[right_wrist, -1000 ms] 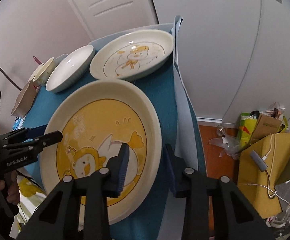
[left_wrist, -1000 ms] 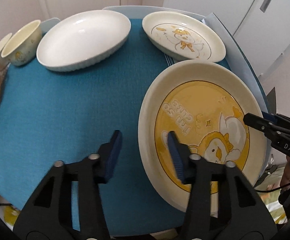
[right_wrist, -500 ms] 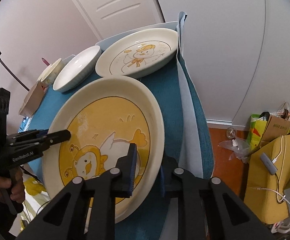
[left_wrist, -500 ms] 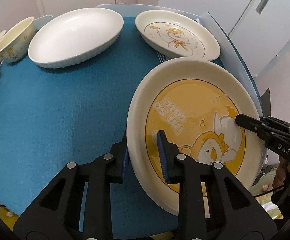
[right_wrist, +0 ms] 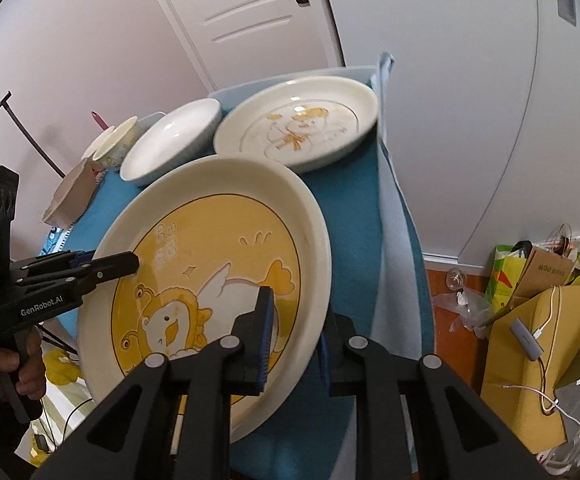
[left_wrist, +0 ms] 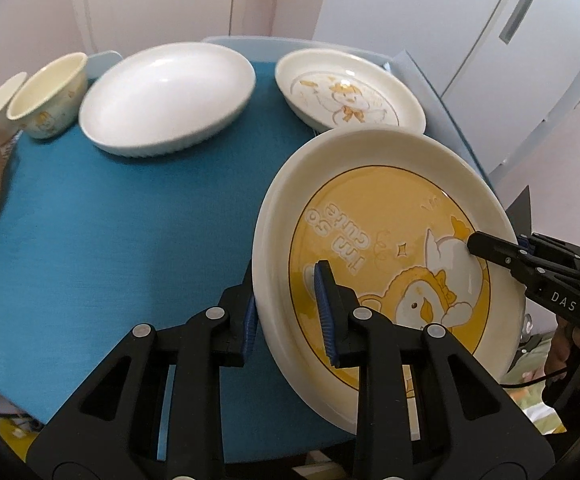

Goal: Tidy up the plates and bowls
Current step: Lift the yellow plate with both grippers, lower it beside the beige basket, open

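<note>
The big yellow plate [left_wrist: 386,248] with the cartoon bird fills the lower right of the left wrist view and the centre of the right wrist view, gripped on opposite rims by both claws and tilted above the blue surface [left_wrist: 129,232]. The left claw [left_wrist: 287,308] is clamped on the plate's rim at the lower middle of its frame, one blue pad on the yellow face and the other behind the rim. The right claw [right_wrist: 296,344] is clamped on the opposite rim at the lower middle of its own frame, one pad on the printed face, the other under the edge. In the left wrist view the right claw's black tip lies on the plate at the right edge of the frame; in the right wrist view the left claw reaches in from the left edge, a hand [right_wrist: 7,372] on its handle.

Toward the top of the left wrist view sit three more dishes on the surface: a small cream bowl [left_wrist: 47,94] at upper left, a plain white oval dish [left_wrist: 167,92] just beside it, and a smaller illustrated plate [left_wrist: 348,90] at upper centre-right, just behind the held plate's far rim
</note>
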